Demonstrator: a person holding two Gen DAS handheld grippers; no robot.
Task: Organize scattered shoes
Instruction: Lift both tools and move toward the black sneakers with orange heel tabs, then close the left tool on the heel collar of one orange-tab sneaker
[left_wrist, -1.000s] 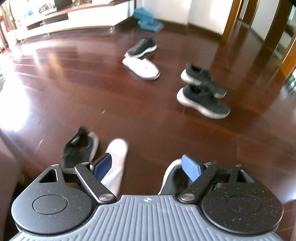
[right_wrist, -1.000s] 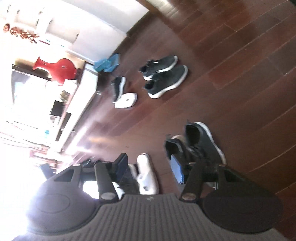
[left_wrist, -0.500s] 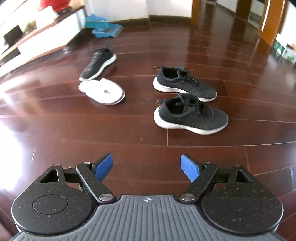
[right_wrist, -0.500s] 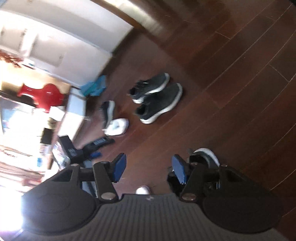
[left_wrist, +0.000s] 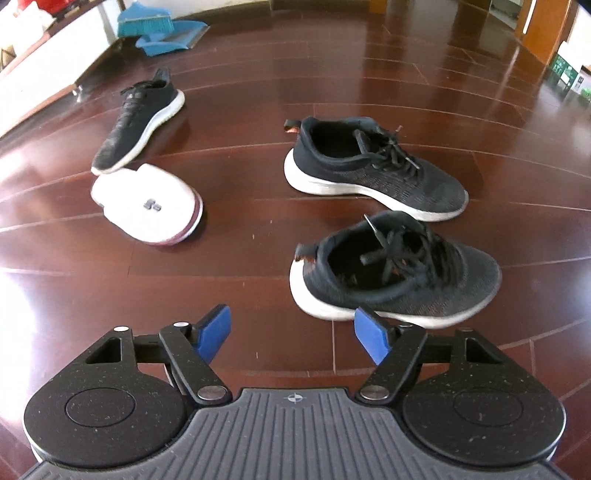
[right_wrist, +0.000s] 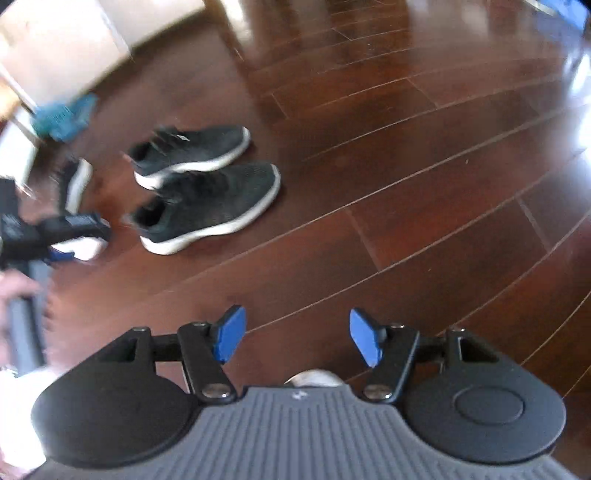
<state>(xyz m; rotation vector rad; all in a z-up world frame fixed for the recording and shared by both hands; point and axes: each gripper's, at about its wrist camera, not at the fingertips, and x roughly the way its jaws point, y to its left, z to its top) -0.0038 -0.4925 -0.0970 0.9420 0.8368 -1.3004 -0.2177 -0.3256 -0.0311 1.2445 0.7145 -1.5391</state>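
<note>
Both grippers hover above the floor (left_wrist: 258, 280) with jaws apart and empty: left gripper (left_wrist: 291, 334) by the nearest sneaker (left_wrist: 399, 273), right gripper (right_wrist: 295, 338) over bare boards.

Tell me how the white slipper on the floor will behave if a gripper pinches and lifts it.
The white slipper looks soft and padded, so it would probably squash and sag under a pinch. It seems light. Its flat sole would likely slide on the glossy wooden floor if nudged, not roll.
</note>
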